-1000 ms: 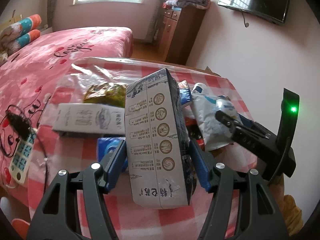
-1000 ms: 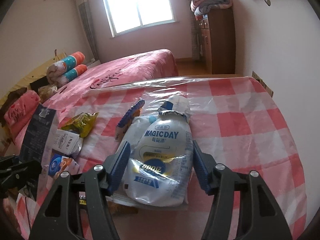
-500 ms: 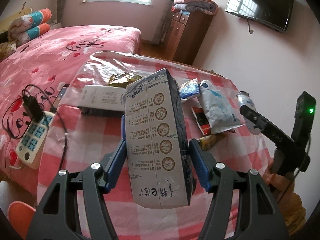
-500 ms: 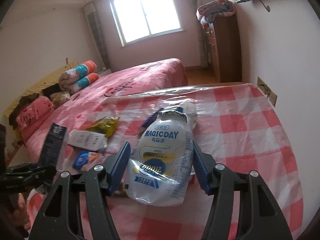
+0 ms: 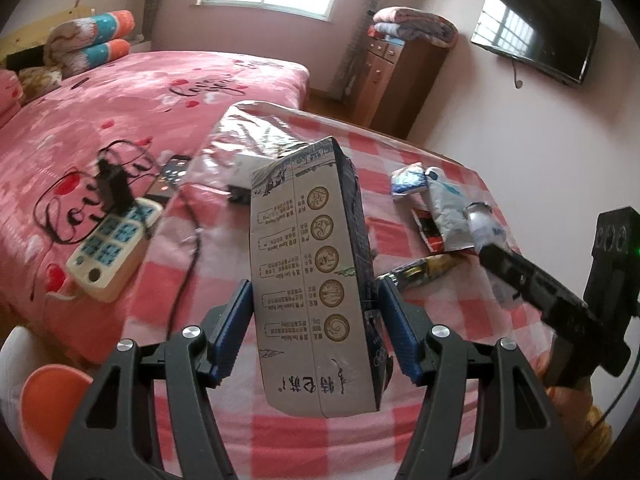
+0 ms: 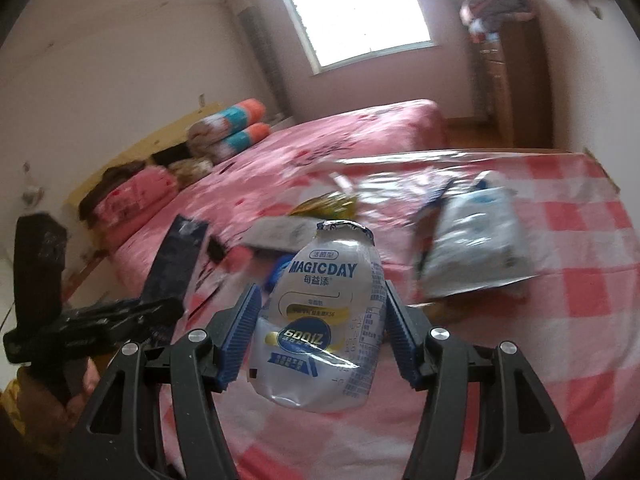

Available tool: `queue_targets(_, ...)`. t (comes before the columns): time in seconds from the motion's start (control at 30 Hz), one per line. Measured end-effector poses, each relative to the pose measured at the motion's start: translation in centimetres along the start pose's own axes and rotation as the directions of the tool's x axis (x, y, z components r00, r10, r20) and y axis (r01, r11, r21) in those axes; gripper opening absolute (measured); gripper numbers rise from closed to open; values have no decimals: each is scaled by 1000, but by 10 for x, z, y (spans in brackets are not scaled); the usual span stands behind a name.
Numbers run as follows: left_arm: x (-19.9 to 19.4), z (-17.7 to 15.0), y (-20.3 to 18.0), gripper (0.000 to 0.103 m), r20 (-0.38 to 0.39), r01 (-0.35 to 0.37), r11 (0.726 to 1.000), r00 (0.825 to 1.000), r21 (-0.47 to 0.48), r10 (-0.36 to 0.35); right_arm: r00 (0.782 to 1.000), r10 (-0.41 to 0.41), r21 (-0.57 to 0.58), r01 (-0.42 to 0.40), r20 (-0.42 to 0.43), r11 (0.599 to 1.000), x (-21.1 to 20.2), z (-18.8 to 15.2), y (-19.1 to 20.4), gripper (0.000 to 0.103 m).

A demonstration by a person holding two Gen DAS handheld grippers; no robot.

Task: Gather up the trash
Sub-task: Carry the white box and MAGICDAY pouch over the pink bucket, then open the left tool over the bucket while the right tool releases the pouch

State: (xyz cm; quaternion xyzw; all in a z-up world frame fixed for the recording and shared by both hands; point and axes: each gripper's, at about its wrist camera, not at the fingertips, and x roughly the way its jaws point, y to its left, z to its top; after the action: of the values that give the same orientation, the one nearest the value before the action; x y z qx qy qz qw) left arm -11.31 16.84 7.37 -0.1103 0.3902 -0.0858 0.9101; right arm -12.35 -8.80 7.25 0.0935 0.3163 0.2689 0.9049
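Midway through collection: we clamp the left gripper [image 5: 314,322] on a carton [image 5: 312,280] and the right gripper [image 6: 320,326] on a bottle [image 6: 324,320], both lifted; wrappers [image 6: 472,252] remain on the table [image 6: 580,280].

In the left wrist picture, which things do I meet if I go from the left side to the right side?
White power strip on the bed → milk carton held in the left gripper → blue and white wrapper → white pouch → right gripper with the yogurt bottle.
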Motion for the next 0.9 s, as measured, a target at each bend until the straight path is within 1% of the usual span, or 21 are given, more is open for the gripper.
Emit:
queue_targets(0.1, -11, -8, 14, 64, 4, -20, 1000, 1000, -22, 20, 998, 56, -42, -57, -32, 997, 6, -6, 30, 61)
queue_targets(0.2, -27, -18, 35, 64, 11, -51, 997, 999, -58, 52, 994, 94, -93, -99, -55, 991, 10, -9, 57, 61)
queue_targets(0.3, -44, -27, 54, 64, 19, -86, 992, 996, -87, 88, 985, 149, -153, -162, -92, 975, 16, -13, 91, 61)
queue_targets(0.4, -63, -40, 77, 64, 29, -141, 983, 989, -116, 145, 974, 187, -213, -210, -125, 954, 22, -17, 120, 61)
queue_targets(0.5, -81, -54, 105, 64, 28, -189, 967, 980, -171, 197, 956, 232, -276, -275, -178, 921, 33, -25, 155, 61)
queue_targets(0.63, -97, -76, 144, 64, 2, -257, 934, 964, -248, 266, 934, 267, -354, -340, -238, 871, 44, -40, 193, 61)
queue_targets(0.8, -106, -106, 182, 64, -45, -329, 890, 942, -316, 332, 909, 280, -435, -397, -309, 808, 63, -60, 238, 61)
queue_targets(0.9, -106, -118, 197, 64, -68, -361, 871, 931, -333, 359, 897, 279, -467, -420, -342, 778, 77, -68, 254, 61)
